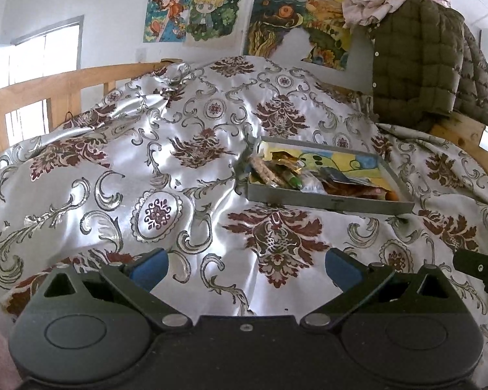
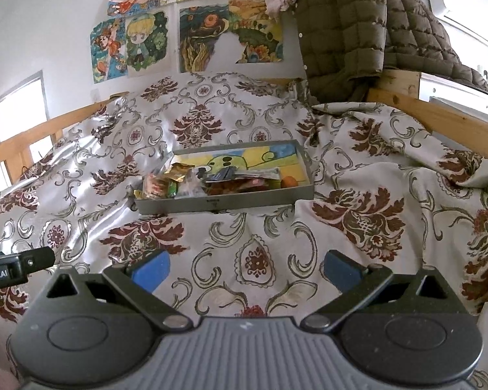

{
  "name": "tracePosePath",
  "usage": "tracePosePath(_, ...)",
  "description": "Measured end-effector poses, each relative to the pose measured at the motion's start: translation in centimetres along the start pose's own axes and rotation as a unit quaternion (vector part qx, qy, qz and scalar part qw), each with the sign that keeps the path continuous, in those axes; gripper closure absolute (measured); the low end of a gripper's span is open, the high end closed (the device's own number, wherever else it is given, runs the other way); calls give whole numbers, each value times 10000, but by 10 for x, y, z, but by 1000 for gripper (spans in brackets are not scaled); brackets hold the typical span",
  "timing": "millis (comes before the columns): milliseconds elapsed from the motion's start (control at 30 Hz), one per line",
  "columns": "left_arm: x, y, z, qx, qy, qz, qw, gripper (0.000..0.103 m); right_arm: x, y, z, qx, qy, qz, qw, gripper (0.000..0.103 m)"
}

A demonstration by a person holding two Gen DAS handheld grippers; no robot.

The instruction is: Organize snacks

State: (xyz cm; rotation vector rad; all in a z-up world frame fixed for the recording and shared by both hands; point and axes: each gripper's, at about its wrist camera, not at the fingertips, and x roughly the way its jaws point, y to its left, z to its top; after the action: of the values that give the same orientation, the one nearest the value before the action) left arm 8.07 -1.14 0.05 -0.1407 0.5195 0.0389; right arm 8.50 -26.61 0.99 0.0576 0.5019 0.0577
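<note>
- Grey, shallow, rectangular metal tray [image 2: 226,202] lies on the shiny silver bedspread with dark red flower patterns [image 2: 358,214]; the tray is my landmark for all places below.
- Inside the tray, on its near half, a heap of small snack packets [image 2: 211,182] is piled: gold foil, red and green wrappers, one dark blue packet, and a small orange round thing [image 2: 289,181] at the right end of the heap.
- The far half of the tray floor is bare and shows a bright yellow, green and blue cartoon picture [image 2: 231,162].
- My left gripper [image 1: 245,271] hangs over the bedspread in front of the tray and to its left; its blue-padded fingers [image 1: 151,268] stand wide apart and hold nothing.
- My right gripper [image 2: 247,269] hangs in front of the tray, almost straight before its front wall; the jaws are also spread wide, with only cloth between them.
- Both grippers are well apart from the tray and touch no snack.
- Behind the tray, colourful cartoon drawings [image 2: 136,45] hang on the white wall.
- Behind the tray and to its right, an olive-green quilted jacket [image 2: 345,32] hangs over the wooden bed frame [image 2: 439,120].
- Left of the tray, a wooden rail [image 1: 65,81] borders the bed.
</note>
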Motion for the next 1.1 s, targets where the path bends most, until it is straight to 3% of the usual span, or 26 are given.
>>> tracePosePath(1100,3,-1,-4,-20,131,4,9999,1,0,-1,0,-41,23,-7,10000,0)
